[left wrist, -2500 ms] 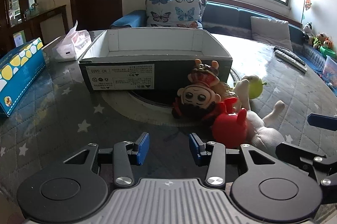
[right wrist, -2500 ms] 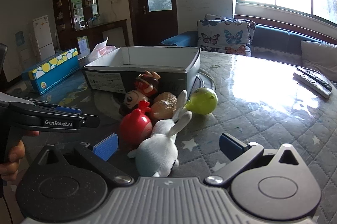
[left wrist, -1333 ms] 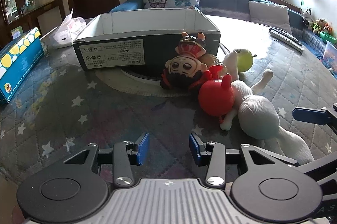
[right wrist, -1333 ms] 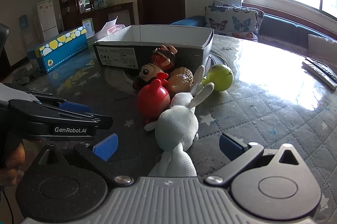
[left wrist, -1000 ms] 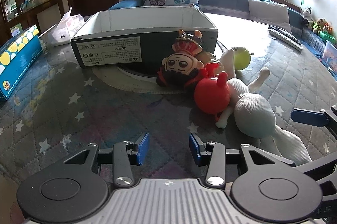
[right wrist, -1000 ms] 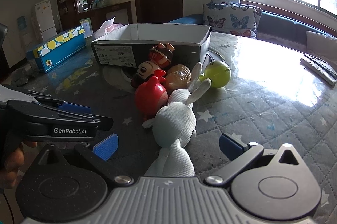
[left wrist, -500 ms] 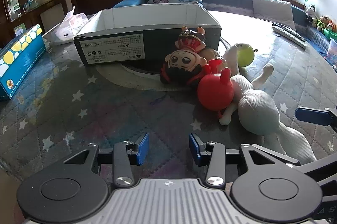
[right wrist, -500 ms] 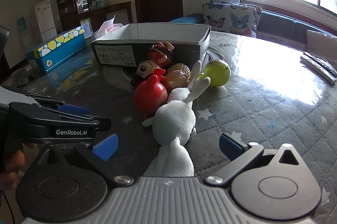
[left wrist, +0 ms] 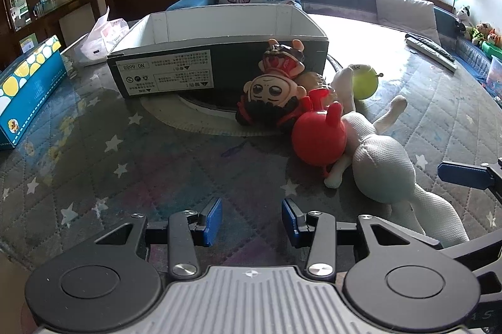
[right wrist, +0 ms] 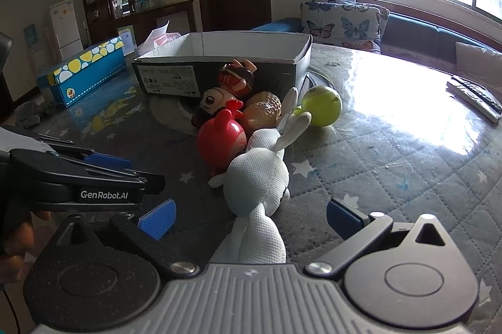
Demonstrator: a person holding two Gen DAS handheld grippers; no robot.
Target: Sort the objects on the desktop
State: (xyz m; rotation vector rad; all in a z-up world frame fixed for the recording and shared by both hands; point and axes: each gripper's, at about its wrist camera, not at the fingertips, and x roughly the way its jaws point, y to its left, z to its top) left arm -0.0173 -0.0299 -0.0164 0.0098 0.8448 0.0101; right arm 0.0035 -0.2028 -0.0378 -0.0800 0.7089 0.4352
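Toys lie heaped on the tabletop [left wrist: 94, 164] before the box [left wrist: 219, 51]. Your right tongs [right wrist: 249, 219] gape wide around the white rabbit [right wrist: 257, 177], not touching it; your left tongs [left wrist: 251, 219] stand apart, holding nothing.

White rabbit [right wrist: 255, 177] knitted cloth – red toy [right wrist: 221, 135] glossy plastic – box [left wrist: 188, 73] matt cardboard
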